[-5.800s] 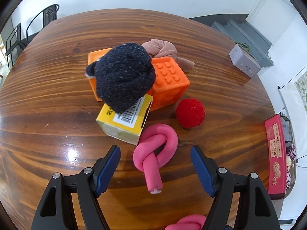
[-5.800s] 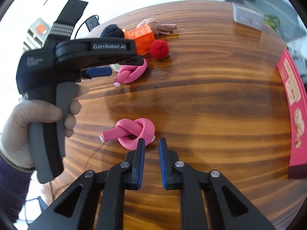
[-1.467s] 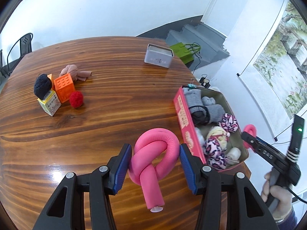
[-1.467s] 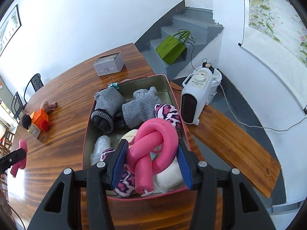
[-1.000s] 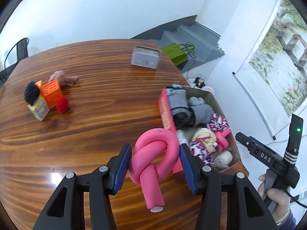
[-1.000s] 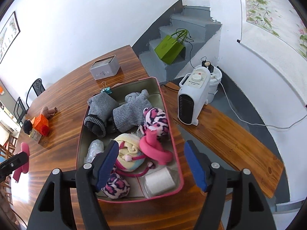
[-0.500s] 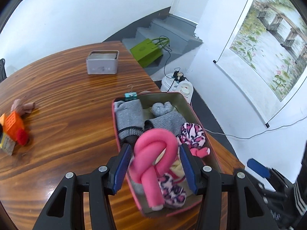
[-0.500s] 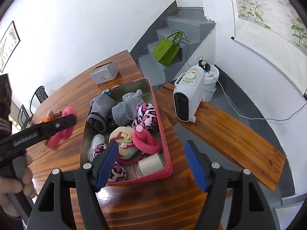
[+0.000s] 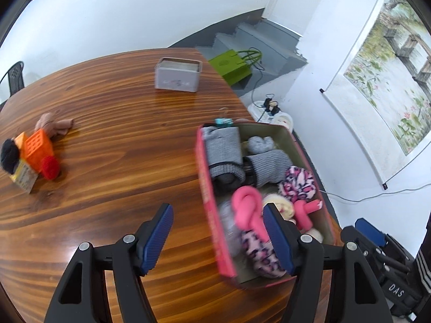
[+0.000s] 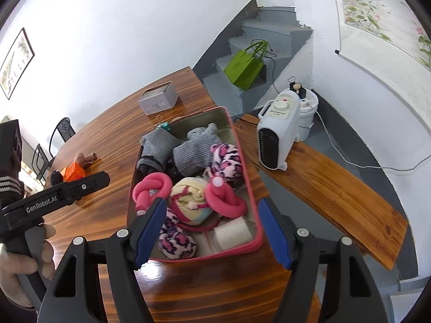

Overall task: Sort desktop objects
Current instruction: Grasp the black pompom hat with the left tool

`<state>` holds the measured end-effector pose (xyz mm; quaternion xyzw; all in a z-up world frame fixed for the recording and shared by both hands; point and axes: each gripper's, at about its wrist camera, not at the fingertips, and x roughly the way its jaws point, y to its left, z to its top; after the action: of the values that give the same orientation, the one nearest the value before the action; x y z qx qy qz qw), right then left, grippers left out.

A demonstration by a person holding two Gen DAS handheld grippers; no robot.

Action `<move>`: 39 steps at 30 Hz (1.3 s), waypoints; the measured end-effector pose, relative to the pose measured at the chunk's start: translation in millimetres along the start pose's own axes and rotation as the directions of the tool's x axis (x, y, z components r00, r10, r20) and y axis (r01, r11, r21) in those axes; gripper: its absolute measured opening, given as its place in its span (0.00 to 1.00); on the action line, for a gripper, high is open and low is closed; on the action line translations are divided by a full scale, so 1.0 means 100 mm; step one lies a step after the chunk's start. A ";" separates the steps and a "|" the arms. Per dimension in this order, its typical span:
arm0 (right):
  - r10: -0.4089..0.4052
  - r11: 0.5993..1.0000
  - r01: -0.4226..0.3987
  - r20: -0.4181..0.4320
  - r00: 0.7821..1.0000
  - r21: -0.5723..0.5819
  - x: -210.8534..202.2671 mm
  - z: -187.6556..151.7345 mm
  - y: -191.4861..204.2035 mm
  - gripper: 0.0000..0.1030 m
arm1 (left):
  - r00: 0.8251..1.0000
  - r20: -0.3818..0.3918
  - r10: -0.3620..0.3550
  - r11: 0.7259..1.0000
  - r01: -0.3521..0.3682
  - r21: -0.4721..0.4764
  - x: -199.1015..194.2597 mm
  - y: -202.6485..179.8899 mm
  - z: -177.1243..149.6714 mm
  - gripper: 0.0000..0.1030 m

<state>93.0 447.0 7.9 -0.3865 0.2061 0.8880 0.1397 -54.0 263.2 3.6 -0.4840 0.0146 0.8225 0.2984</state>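
A red tin box [image 9: 206,188] [image 10: 246,158] at the table's right edge holds grey socks, leopard-print socks and a white roll. Two knotted pink foam tubes lie in it: one [image 9: 247,202] [image 10: 150,187] at the near left, one [image 9: 304,211] [image 10: 225,197] further right. My left gripper [image 9: 218,238] is open and empty above the box's near left wall. My right gripper [image 10: 211,232] is open and empty above the box's near end. On the far left of the table sit an orange cube [image 9: 36,148], a red ball [image 9: 51,168], a dark sock [image 9: 9,154], a yellow box [image 9: 23,177] and a beige sock [image 9: 52,125].
A grey tin [image 9: 177,78] stands at the back of the wooden table [image 9: 121,161]. A white heater [image 10: 278,132] stands on a low wooden bench [image 10: 336,188] right of the table. A green bag [image 10: 246,66] sits on the stairs.
My left gripper has opened and let the pink knot drop into the box, then drawn back to the left. The right gripper stays open over the box.
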 end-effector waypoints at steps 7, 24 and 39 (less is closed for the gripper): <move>0.057 0.997 -0.058 -0.017 0.998 -0.045 0.11 0.00 0.38 0.73 | 0.998 0.010 0.059 0.996 -0.058 -0.070 -0.21 0.46 -0.11 0.68; 0.123 0.982 -0.133 -0.081 0.989 -0.133 0.39 -0.12 1.33 0.74 | 0.979 0.023 0.203 0.939 -0.188 -0.290 -0.62 1.96 -0.18 0.70; 0.087 0.988 -0.106 -0.159 0.983 -0.115 0.70 -0.36 1.85 0.74 | 0.965 0.024 0.263 0.909 -0.239 -0.341 -0.43 3.06 0.42 0.70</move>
<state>-5.6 274.4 -18.7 -0.4511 0.1799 0.8723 0.0559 -226.7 4.5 -20.2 -0.4930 -0.0738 0.8607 0.1037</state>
